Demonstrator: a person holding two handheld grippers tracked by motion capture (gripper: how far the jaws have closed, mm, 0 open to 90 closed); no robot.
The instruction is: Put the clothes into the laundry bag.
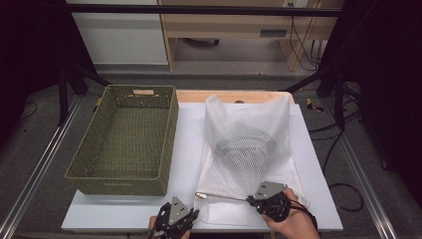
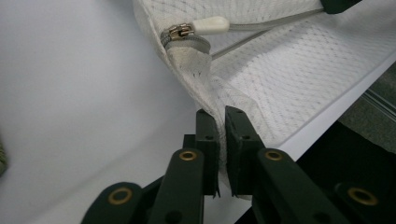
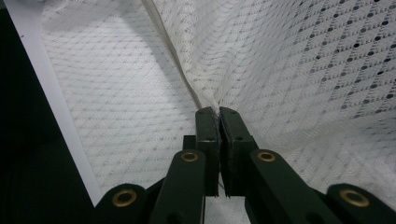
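Two hand-held black grippers, bare hands.
Left gripper and right gripper: grey three-cornered top plates, black linkage arms with brass-coloured rivets, drilled flat jaws, black cable trailing right.

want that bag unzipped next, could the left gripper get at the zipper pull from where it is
Probably yes, once it lets go. The left gripper is pinching the mesh bag just below the zipper pull, with nothing in between, but its jaws are occupied with the fabric.
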